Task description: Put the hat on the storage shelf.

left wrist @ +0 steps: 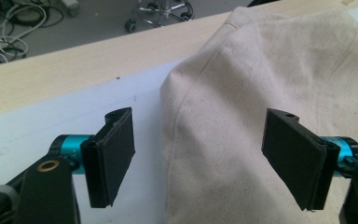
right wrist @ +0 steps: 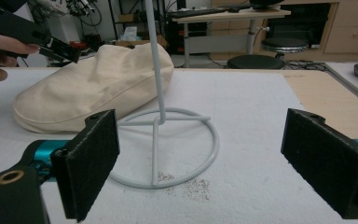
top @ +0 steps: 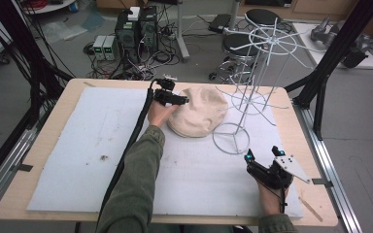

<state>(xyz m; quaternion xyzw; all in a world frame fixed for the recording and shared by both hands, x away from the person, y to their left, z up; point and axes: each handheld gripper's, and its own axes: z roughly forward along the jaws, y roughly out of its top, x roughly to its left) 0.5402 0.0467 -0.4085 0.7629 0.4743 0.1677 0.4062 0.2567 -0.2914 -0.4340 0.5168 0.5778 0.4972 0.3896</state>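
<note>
A cream fabric hat (top: 197, 111) lies crown-up on the white foam mat (top: 92, 145), near the back of the table. My left gripper (top: 177, 99) hovers at the hat's left edge. In the left gripper view its jaws stand wide apart, with the hat (left wrist: 261, 70) filling the space between and beyond them; the pads (left wrist: 114, 154) do not press on the cloth. My left gripper (left wrist: 200, 128) is open. My right gripper (top: 262, 153) rests at the front right, open and empty (right wrist: 200, 135), facing the hat (right wrist: 93, 88).
A white wire stand (top: 230, 138) with a ring base and upper spokes rises just right of the hat; its base ring (right wrist: 168, 149) lies close ahead of my right gripper. Beyond the table's back edge are stools, computers and cables on the floor.
</note>
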